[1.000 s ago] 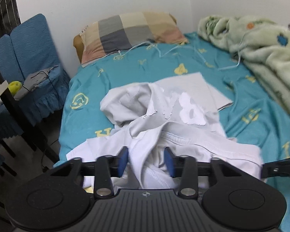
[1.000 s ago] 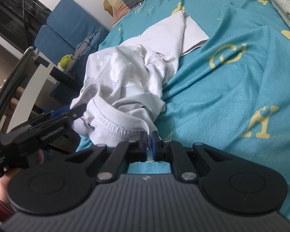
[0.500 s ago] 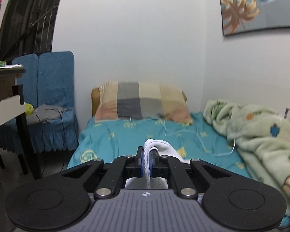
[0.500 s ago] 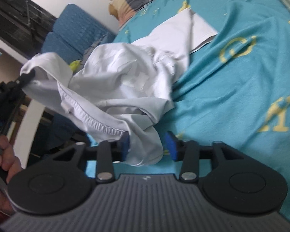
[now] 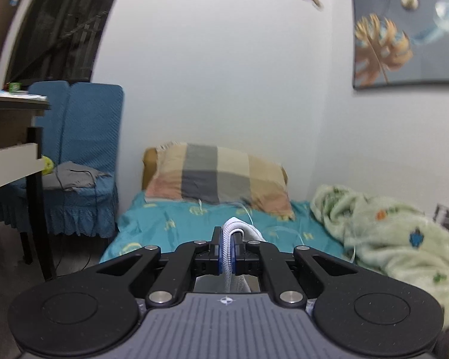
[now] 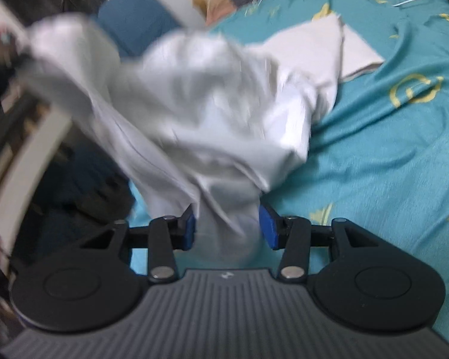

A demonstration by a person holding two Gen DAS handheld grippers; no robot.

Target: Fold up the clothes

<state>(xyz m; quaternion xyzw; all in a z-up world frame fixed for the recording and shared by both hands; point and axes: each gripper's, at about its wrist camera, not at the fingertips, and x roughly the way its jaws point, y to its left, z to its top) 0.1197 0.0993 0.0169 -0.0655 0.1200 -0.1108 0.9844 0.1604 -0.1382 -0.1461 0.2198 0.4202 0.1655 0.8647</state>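
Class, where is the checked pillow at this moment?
In the left wrist view the pillow lies at the head of the bed, against the white wall, with the blue chair to its left and the green blanket to its right.

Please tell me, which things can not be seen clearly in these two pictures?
- Left wrist view: most of the white garment is hidden below the left tongs; only a pinched fold shows.
- Right wrist view: the garment is motion-blurred, so its type is unclear.
- Right tongs: blur hides whether the pads touch cloth.

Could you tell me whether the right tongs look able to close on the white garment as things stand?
Probably yes: the right tongs are open, with the white garment hanging between the pads and nothing blocking.
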